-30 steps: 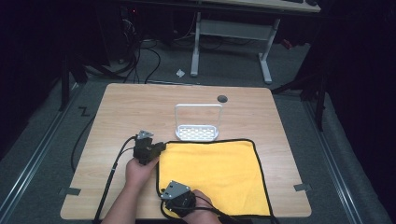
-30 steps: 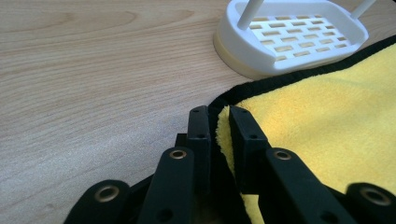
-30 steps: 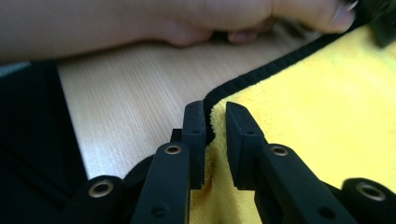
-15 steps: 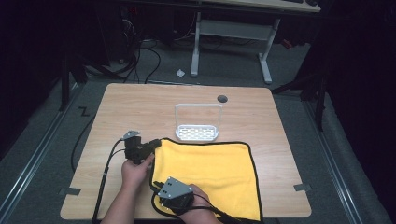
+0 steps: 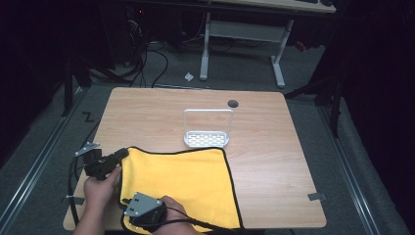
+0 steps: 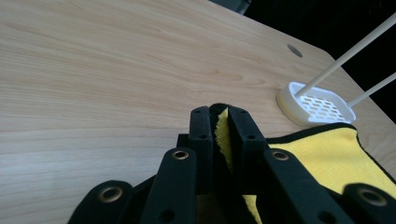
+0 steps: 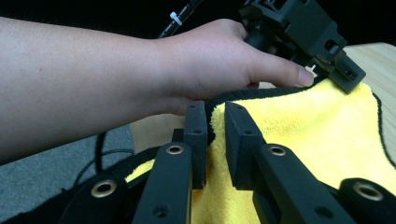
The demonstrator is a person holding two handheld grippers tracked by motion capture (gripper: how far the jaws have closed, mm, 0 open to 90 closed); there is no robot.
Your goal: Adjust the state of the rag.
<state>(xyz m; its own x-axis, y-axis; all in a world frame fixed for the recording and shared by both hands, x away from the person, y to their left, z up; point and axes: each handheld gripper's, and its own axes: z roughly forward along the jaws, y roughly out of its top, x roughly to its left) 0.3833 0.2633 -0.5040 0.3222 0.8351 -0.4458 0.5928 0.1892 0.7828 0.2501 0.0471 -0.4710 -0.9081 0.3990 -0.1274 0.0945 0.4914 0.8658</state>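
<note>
A yellow cloth [image 5: 191,181] with a black hem lies flat on the near half of the wooden table [image 5: 274,147]. My left gripper [image 5: 122,154] is shut on the cloth's far left corner, near the table's left side. In the left gripper view the pinched hem [image 6: 223,122] shows between the gripper's [image 6: 219,116] two jaws. My right gripper [image 5: 129,201] is shut on the near left corner, by the front edge. In the right gripper view it [image 7: 215,114] pinches the cloth [image 7: 303,135], and the left hand with its gripper [image 7: 303,32] is just beyond.
A white perforated dish with a tall wire frame [image 5: 208,132] stands just past the cloth's far edge, also seen as the dish [image 6: 317,105]. A round cable hole [image 5: 233,103] sits near the table's far edge. Desk legs and cables lie on the floor behind.
Both grippers have moved left and a little up, and the cloth has slid left with them. Its left edge is now much nearer the table's left side.
</note>
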